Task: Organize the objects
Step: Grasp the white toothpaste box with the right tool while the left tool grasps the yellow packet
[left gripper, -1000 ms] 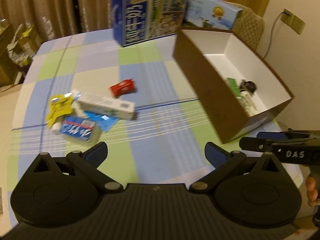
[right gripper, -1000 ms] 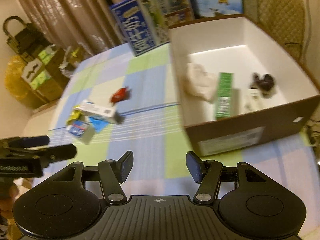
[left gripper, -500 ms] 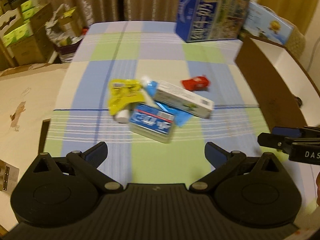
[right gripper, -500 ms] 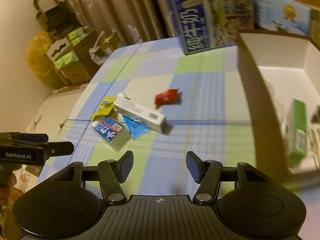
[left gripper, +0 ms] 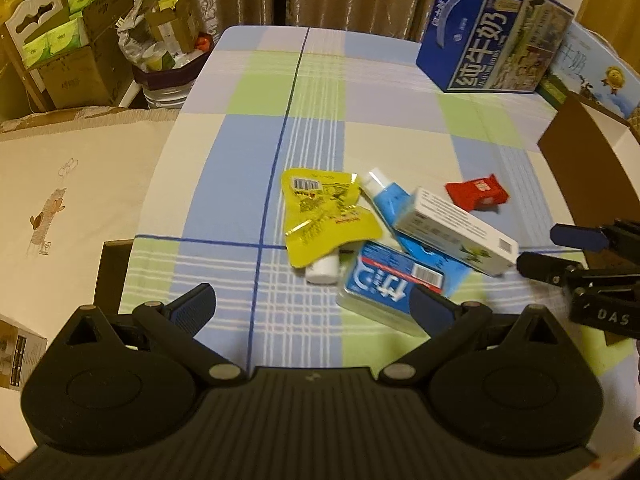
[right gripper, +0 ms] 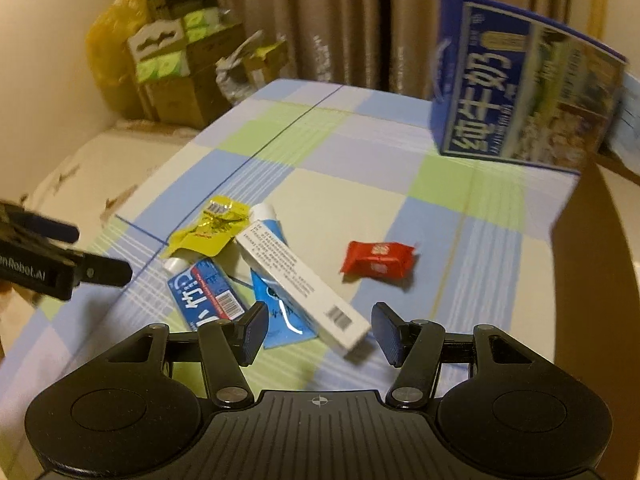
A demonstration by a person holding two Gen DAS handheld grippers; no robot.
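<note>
Left wrist — cardboard box [left gripper: 576,152], contents hidden

Checked tablecloth [left gripper: 248,152]: matt woven cloth. Yellow pouch [left gripper: 324,216]: glossy crinkled foil. White carton [left gripper: 456,232]: matt cardboard. Red sweet wrapper [right gripper: 378,264]: shiny plastic. Gripper bodies: matt black plastic, ribbed.

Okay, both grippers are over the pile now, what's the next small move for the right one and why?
Probably ease the right gripper forward and down onto the long white box. Its jaws are open and empty, the box's near end lies just ahead between the fingertips, and it rests on top of the blue tube, so it should lift clear first.
</note>
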